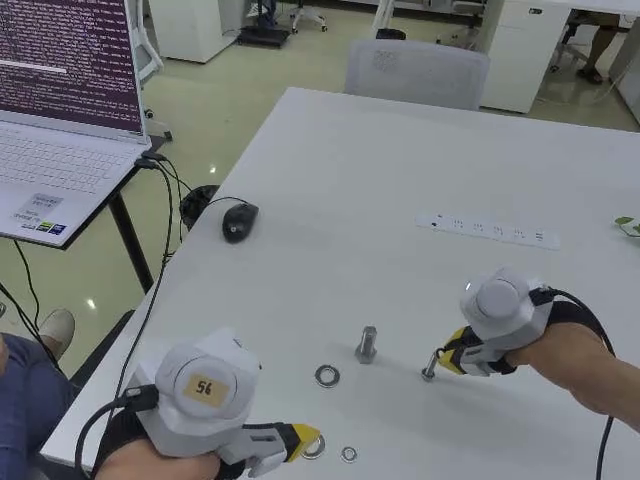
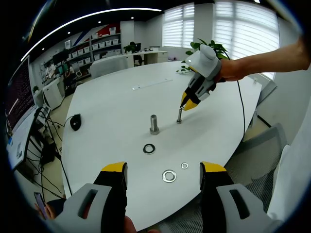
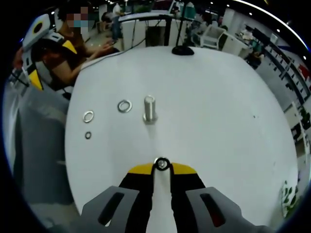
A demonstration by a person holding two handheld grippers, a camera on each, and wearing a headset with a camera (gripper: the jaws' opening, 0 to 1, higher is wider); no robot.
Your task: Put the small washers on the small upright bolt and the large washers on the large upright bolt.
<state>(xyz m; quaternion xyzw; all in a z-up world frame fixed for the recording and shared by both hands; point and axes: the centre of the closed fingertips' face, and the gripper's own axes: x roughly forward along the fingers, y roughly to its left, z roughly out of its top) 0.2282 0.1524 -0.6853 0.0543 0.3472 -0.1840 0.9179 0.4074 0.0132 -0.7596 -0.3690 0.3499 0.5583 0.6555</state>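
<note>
The large upright bolt (image 1: 367, 345) stands on the white table (image 1: 400, 180), with the thin small bolt (image 1: 429, 368) to its right. My right gripper (image 1: 447, 358) sits at the small bolt's top. In the right gripper view its jaws are shut on a small washer (image 3: 162, 164) at their tips, and the large bolt (image 3: 149, 108) stands beyond. One large washer (image 1: 327, 376) lies in front of the large bolt. Another large washer (image 1: 314, 447) and a small washer (image 1: 349, 454) lie by my left gripper (image 1: 308, 440). My left gripper (image 2: 164, 174) is open above that large washer (image 2: 169, 175).
A black mouse (image 1: 239, 221) lies at the left of the table and a white power strip (image 1: 487, 229) at the back right. A laptop (image 1: 60, 120) sits on a side stand to the left. A grey chair (image 1: 416, 70) is at the far edge.
</note>
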